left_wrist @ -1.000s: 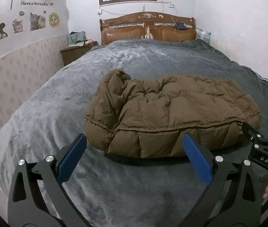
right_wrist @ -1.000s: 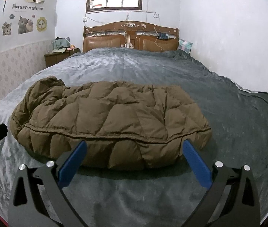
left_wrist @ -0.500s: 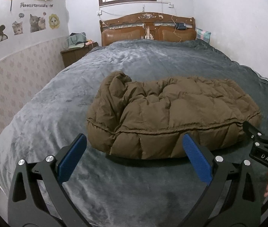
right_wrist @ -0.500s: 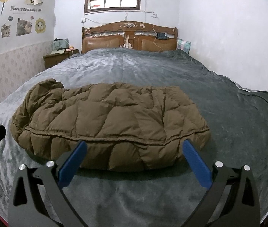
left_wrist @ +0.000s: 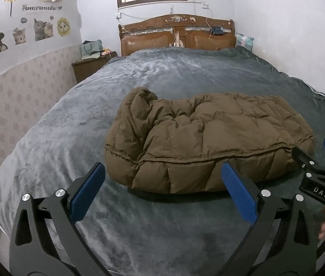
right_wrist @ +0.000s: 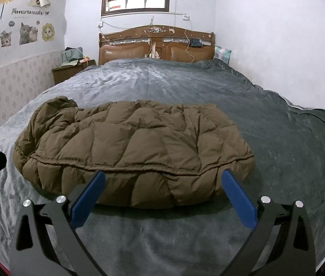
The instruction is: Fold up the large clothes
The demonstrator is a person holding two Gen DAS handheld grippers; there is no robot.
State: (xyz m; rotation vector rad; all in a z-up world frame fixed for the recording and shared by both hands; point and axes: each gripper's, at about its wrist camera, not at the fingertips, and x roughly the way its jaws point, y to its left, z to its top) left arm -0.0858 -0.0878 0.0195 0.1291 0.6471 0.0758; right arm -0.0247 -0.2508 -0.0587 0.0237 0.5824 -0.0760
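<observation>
Both my grippers have drifted slightly back from the brown down jacket (right_wrist: 134, 151), which lies folded on the bed (right_wrist: 288, 138); left gripper (left_wrist: 162, 193) and right gripper (right_wrist: 162, 197) fingers spread wide, empty, letting it settle.

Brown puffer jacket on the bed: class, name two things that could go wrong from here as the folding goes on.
1. The puffer jacket looks thick and springy; a fold may puff back open once released.
2. Both the left gripper and right gripper are open and clear of it; pinching only slippery outer fabric could slip.
</observation>
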